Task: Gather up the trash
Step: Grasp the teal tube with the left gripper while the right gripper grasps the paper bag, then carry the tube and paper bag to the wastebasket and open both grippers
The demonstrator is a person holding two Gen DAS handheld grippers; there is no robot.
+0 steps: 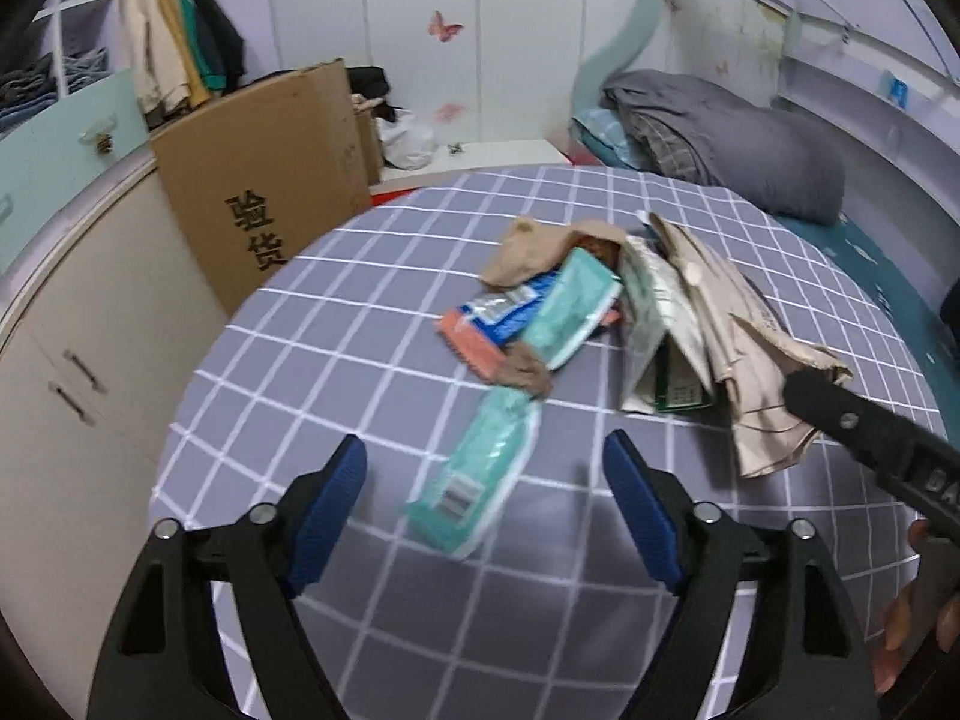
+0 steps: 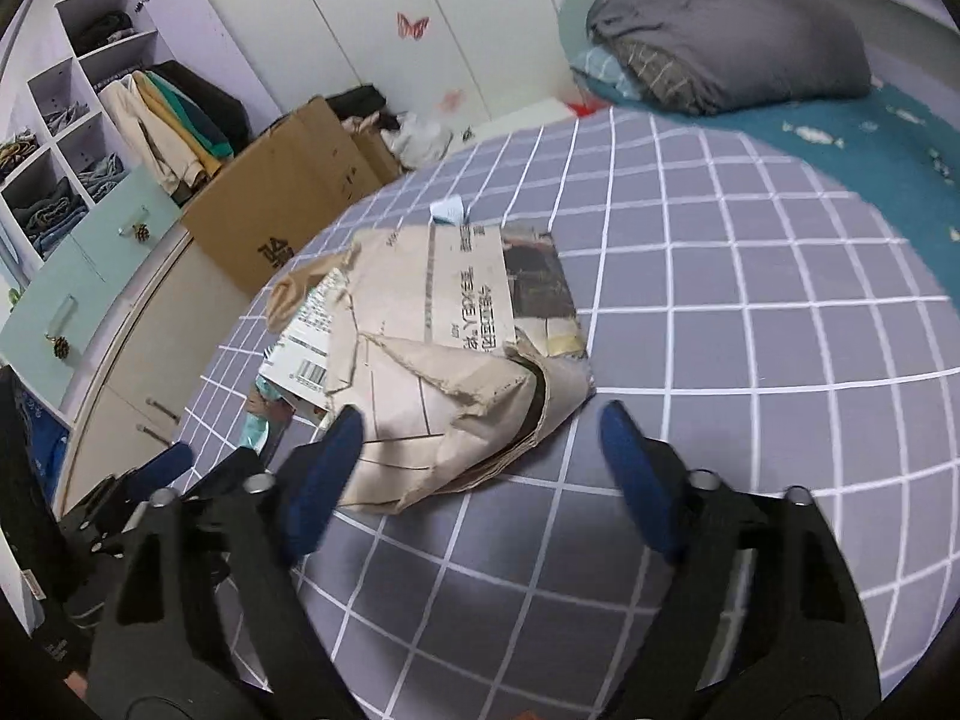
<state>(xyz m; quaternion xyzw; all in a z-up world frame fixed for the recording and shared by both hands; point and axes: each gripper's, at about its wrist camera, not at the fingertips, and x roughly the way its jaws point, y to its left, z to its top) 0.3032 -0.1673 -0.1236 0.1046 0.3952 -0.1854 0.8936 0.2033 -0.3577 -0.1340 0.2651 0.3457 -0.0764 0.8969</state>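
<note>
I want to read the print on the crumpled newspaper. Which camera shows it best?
The right wrist view: the newspaper fills the middle, close up, headline legible. The left wrist view shows it only edge-on at the right of the pile, partly behind the right tongs.

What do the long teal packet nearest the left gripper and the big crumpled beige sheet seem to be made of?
The long teal packet looks like thin plastic film: glossy, slightly see-through, with a barcode label. The crumpled beige sheet looks like matte newsprint-type paper: printed columns of text, sharp creases and torn, ragged edges. Motion blur leaves the finer surface texture of both uncertain.
</note>
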